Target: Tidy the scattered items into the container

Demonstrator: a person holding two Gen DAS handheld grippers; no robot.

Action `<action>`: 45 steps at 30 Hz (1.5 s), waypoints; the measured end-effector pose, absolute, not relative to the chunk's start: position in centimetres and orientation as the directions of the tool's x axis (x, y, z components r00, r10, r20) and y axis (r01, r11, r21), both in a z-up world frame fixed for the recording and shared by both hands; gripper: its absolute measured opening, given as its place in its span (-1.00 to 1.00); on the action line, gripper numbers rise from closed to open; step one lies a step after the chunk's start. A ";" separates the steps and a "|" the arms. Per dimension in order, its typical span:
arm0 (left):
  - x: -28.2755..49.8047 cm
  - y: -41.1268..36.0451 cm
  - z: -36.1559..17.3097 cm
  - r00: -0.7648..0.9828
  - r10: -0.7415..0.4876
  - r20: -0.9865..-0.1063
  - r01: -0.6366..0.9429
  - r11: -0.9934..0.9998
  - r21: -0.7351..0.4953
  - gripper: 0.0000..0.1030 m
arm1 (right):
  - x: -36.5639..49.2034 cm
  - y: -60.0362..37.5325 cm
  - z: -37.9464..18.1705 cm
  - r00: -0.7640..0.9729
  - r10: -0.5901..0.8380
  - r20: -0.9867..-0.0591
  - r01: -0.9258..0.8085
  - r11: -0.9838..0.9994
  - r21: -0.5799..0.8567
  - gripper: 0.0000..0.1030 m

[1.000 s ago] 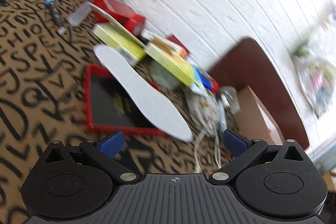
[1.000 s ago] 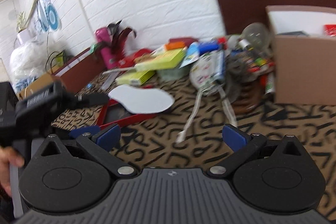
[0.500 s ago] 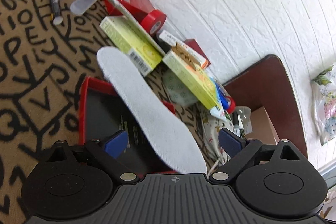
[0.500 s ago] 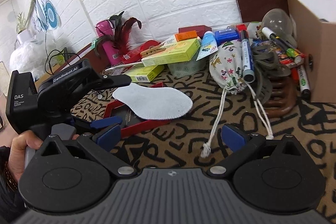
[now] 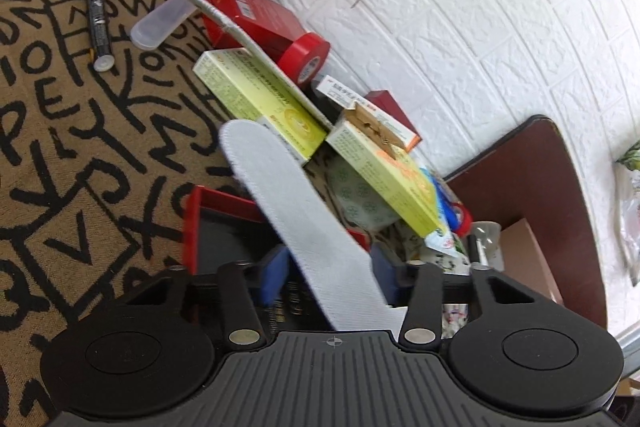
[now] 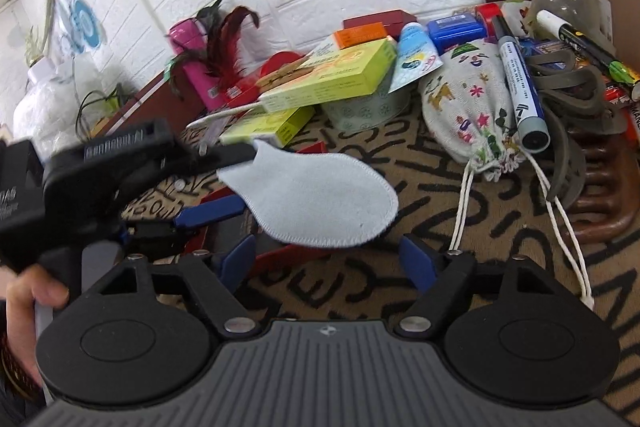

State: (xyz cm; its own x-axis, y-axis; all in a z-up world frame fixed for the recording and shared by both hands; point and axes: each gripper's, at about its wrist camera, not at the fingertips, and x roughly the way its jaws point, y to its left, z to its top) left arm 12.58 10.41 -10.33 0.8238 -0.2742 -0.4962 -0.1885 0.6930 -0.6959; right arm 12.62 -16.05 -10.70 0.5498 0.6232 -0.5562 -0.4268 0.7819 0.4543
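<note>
Over the red tray (image 5: 191,223), your left gripper (image 5: 328,277) jaws are closing around the white insole (image 5: 288,203), your right gripper (image 6: 328,259) jaws closing on nothing.

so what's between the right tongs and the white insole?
Nothing in the way: only bare patterned cloth and the red tray's front edge under the white insole, seen from the right wrist. The right tongs are closing, with nothing between them.
</note>
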 end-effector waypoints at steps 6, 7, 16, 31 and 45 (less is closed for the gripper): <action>12.6 10.4 -10.5 0.815 -0.282 -0.505 -0.206 0.675 -0.709 -0.15 | 14.3 -16.4 -10.7 0.577 0.602 -0.552 -0.378 0.796 0.473 -0.38; 12.4 10.4 -10.6 0.818 -0.282 -0.502 -0.211 0.663 -0.718 -0.05 | 14.2 -16.5 -10.5 0.576 0.608 -0.547 -0.388 0.792 0.471 -0.44; 10.3 9.2 -10.3 0.844 -0.264 -0.466 -0.227 0.612 -0.757 0.64 | 10.1 -18.4 -8.6 0.547 0.673 -0.498 -0.474 0.739 0.479 -0.89; 10.0 4.3 -8.6 0.790 -0.382 -0.479 -0.140 0.649 -0.748 0.79 | 3.8 -25.7 -8.0 0.546 0.686 -0.482 -0.425 0.722 0.546 -0.93; 10.4 -2.0 -9.6 0.683 -0.522 -0.511 -0.035 0.675 -0.737 0.79 | 4.4 -30.9 -11.1 0.599 0.624 -0.502 -0.243 0.739 0.628 -0.84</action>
State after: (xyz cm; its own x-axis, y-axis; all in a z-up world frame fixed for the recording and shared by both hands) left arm 10.40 -2.05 -9.57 0.6827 -0.5221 -0.5111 -0.0352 0.6753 -0.7367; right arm 4.41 -30.90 -11.10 0.5986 0.6242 -0.5020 -0.2433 0.7388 0.6285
